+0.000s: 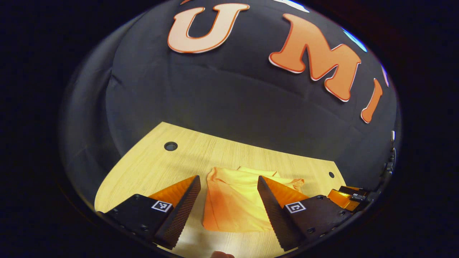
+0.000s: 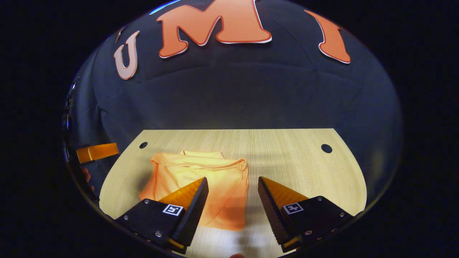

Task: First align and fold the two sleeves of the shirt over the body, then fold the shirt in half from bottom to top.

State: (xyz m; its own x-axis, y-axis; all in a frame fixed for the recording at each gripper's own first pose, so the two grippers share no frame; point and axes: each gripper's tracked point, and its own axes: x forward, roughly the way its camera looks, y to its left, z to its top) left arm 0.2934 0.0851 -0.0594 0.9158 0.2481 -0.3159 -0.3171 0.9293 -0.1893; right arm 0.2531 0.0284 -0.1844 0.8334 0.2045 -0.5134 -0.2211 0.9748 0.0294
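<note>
Here the orange shirt lies on the light wooden tabletop, already folded into a compact, roughly rectangular bundle with its collar end toward the black cloth wall at the back. In the left gripper view, the left tongs hover above the tabletop with their two fingers spread wide, nothing between them; the shirt shows through the gap, lying farther off on the wood and not touched by either finger. A dark round hole sits in the tabletop to the left of the shirt in that view, and a smaller one near the far right edge. Beside that edge, part of the other gripper peeks in. In the right gripper view, the right tongs are likewise released, fingers well apart and holding nothing. The shirt lies left of centre there, its near edge partly hidden behind the left-hand finger, while the right-hand finger stands over bare wood. Two holes show near the back corners of the tabletop in this view, one at the left and one at the right. At the far left edge, the other gripper's finger pokes in, with a bit of a hand below it.
</note>
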